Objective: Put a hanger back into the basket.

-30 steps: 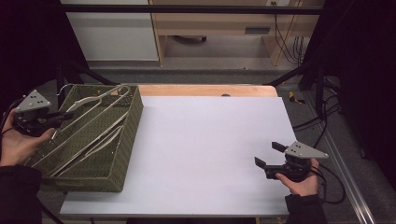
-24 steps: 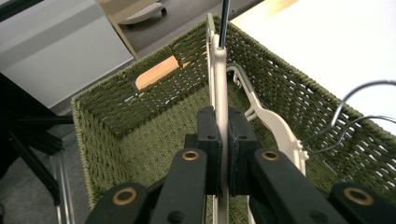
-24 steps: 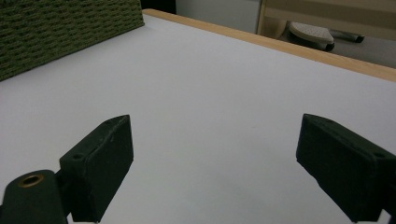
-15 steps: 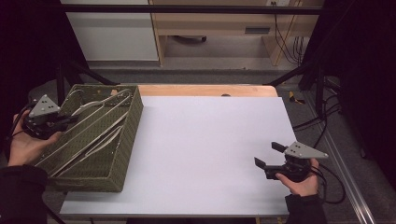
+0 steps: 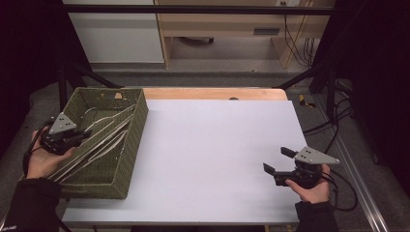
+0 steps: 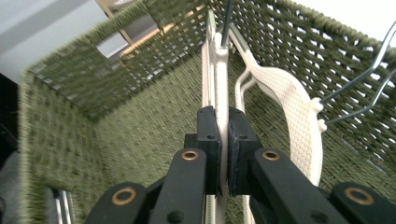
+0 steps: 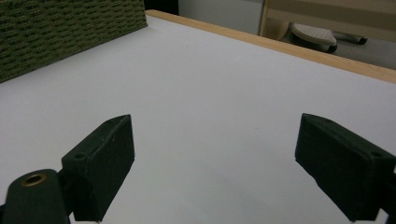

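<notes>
The right gripper (image 5: 273,161) sits at 4 o'clock on the table (image 5: 212,145), close to the near edge, its jaws wide apart with nothing between them; the right gripper view looks along them over bare white surface. It is well apart from the work.

At 9 o'clock the left gripper (image 6: 223,140) is down inside the green basket (image 5: 133,145), jaws clamped together on the thin cream bar of a hanger (image 6: 215,79). That hanger lies along the basket, running up toward 12 o'clock in the left gripper view. Just beside it, at 2 o'clock, a second hanger (image 6: 292,107) with a broad textured shoulder leans against the wall, and wire hooks (image 6: 369,79) cross near the weave at 3 o'clock. In the high view several hangers (image 5: 104,137) lie in a bundle from the near-left corner to the far wall.

Risks, as I judge them: the grip is on a narrow bar, so the hanger could swivel or slip from the pads once lifted. The hooks may snag the woven wall or a neighbour, dragging extra hangers up or tipping the basket, since the free gripper is not steadying it
</notes>
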A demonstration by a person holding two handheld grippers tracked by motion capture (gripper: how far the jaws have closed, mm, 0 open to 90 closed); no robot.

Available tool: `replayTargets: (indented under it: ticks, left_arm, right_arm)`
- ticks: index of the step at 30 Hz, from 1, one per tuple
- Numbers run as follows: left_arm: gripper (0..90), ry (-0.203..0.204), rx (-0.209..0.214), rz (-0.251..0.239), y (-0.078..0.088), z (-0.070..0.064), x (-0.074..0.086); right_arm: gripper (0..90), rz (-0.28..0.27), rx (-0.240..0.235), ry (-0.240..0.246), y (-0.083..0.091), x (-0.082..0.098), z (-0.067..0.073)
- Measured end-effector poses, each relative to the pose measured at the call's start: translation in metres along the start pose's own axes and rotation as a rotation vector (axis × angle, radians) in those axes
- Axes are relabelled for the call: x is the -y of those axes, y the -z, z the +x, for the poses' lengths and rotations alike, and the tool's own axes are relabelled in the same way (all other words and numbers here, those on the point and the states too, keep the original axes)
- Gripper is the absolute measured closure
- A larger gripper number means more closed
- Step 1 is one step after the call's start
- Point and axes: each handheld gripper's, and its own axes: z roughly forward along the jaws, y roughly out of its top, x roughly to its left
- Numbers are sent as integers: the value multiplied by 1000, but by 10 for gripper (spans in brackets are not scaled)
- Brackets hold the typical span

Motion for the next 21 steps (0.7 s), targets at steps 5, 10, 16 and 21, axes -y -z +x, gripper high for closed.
replayTargets:
  ticks: [5,10,16,21]
  left_arm:
    - [835,30,47,10,-2,-2,3]
    - [800,63,96,27,-5,-6,9]
    - [706,73,131,36,-4,-7,8]
    - [585,99,148,-40,7,-8,6]
  right_arm:
    - [124,-1,0,-1,0,0,0]
    - [124,-2,0,2,0,-1,1]
    - [126,0,-6,-1,-1,0,1]
    - [126,-3,-11,-1,-1,0,2]
